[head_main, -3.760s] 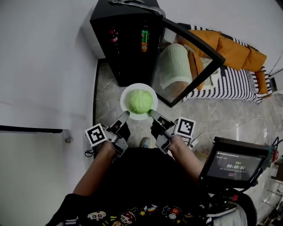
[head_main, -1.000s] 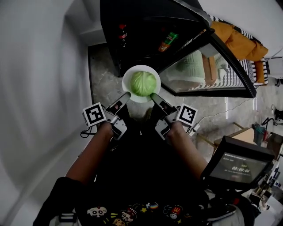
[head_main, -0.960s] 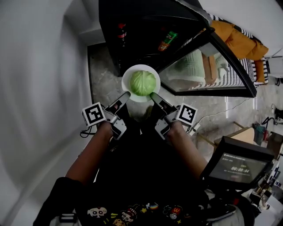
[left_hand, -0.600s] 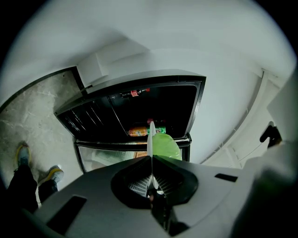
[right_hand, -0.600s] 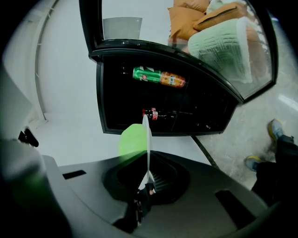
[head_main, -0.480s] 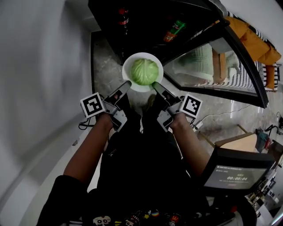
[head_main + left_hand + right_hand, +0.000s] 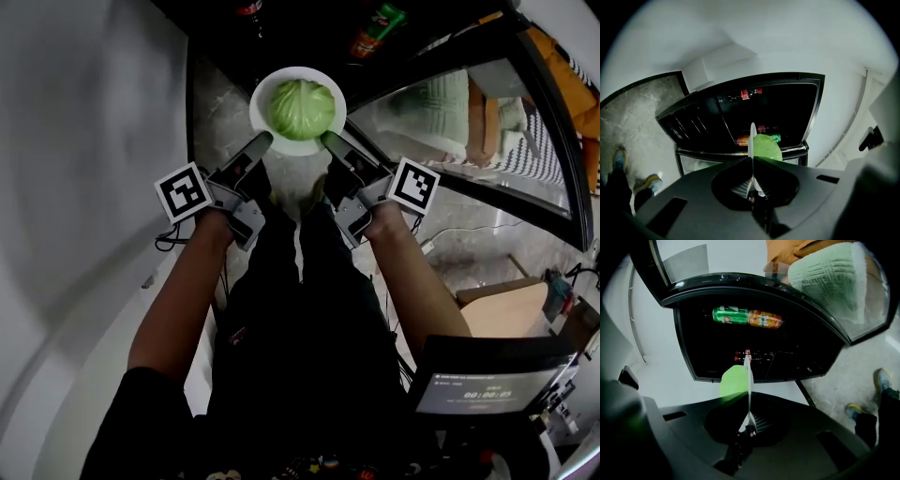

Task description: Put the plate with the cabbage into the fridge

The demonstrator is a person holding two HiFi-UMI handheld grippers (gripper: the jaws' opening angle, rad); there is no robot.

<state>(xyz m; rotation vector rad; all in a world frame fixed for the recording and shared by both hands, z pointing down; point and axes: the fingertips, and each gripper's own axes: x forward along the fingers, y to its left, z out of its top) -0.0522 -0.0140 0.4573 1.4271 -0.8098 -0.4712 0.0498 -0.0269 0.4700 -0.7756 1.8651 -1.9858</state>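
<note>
The left gripper (image 7: 752,161) has its jaws pressed together on the near-left rim of a white round plate (image 7: 753,137), which that gripper's view shows edge-on as a thin upright line rising from between them. The right gripper (image 7: 749,402) is clamped in the same way on the near-right rim of the plate (image 7: 749,373). In the head view the left gripper (image 7: 255,143) and the right gripper (image 7: 329,142) reach forward side by side, each with its square-marker cube on the outer side, and the plate (image 7: 265,120) hangs level between their tips, carried off any surface. A pale green head of cabbage (image 7: 302,108) sits in the middle of the plate, filling most of it; it shows as a green bulge to the right of the plate's edge from the left gripper (image 7: 767,147) and to the left from the right gripper (image 7: 733,380). The plate is held just in front of the dark opening of a black fridge (image 7: 309,33), above a grey marbled floor (image 7: 217,105). The fridge's glass door (image 7: 459,103) stands swung open to the right. Inside, a green bottle (image 7: 730,315) lies on its side on a shelf, and a red-capped dark bottle (image 7: 746,94) lies on another.
</note>
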